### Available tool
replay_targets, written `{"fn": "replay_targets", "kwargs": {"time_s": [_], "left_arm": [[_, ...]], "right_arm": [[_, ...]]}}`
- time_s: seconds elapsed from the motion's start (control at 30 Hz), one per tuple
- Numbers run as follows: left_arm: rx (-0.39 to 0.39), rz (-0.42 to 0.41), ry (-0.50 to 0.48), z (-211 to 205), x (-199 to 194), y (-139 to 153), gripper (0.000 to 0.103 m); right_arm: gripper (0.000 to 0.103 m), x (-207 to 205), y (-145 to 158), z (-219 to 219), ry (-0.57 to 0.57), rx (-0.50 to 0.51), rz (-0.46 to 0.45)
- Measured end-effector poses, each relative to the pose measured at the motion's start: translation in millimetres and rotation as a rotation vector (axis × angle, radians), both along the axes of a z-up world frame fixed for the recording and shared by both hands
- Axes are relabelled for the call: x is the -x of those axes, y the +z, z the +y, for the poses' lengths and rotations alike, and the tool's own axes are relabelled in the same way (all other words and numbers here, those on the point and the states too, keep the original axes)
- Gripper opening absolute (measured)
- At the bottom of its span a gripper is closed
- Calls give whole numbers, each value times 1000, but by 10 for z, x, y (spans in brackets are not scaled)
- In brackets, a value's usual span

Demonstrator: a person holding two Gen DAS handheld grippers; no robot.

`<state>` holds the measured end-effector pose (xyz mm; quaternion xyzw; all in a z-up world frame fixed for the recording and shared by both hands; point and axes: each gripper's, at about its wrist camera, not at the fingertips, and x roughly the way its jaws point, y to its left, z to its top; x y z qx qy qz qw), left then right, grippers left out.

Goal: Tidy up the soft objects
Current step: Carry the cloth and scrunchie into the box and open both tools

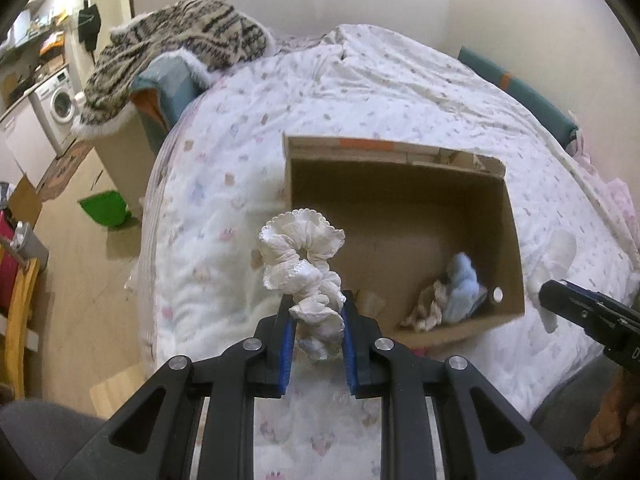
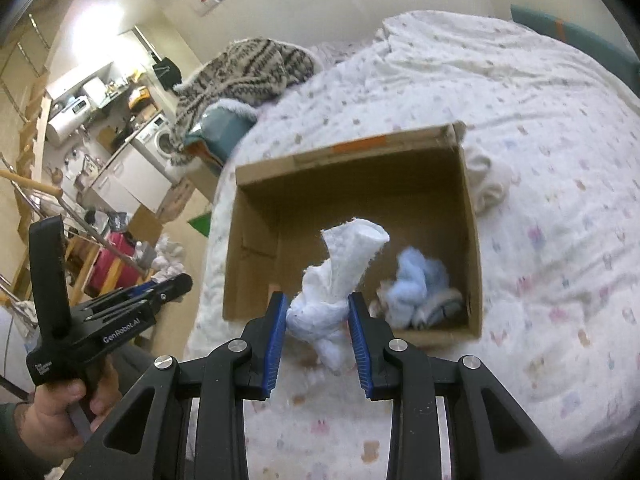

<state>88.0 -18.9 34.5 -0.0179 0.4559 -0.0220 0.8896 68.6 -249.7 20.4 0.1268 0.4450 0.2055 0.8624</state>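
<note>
Left tongs (image 1: pixel 316 312) pinch a white scrunchie (image 1: pixel 304 256), held above the bed (image 1: pixel 224 208) just off the box's (image 1: pixel 516 248) left wall. My right tongs (image 2: pixel 318 312) pinch a knotted white cloth (image 2: pixel 340 276) at the box's near edge, so I judge the right hand nearer to dropping in.

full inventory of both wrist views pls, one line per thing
cardboard box: 1, brown, open, on the bed
blue soft item: 1, light blue, in the box's near right corner
beige cloth: 1, tan, beside the blue item
scrunchie: 1, white, ruffled, in left gripper
knotted cloth: 1, white, in right gripper
bedspread: 1, white, printed
striped blanket: 1, grey-black, far bed corner
washing machine: 1, white, far left
left gripper: black, blue pads
right gripper: black, blue pads
</note>
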Motion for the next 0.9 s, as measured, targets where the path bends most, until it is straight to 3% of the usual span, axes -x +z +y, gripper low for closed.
{"fn": "replay_targets", "kwargs": {"time_s": [0.3,0.67,0.9], "left_arm": [[-9,1,-33,-168,-352,-107,19],[18,56,-52,-228,-550,-629,19],[25,49,-81,-274,-567,-754,19]], "right_arm": [[33,-330,-133,92,16,23,-30],[33,-532,-568,30,-13,-3,22],[33,-611,-721,63,-4,1,65]]}}
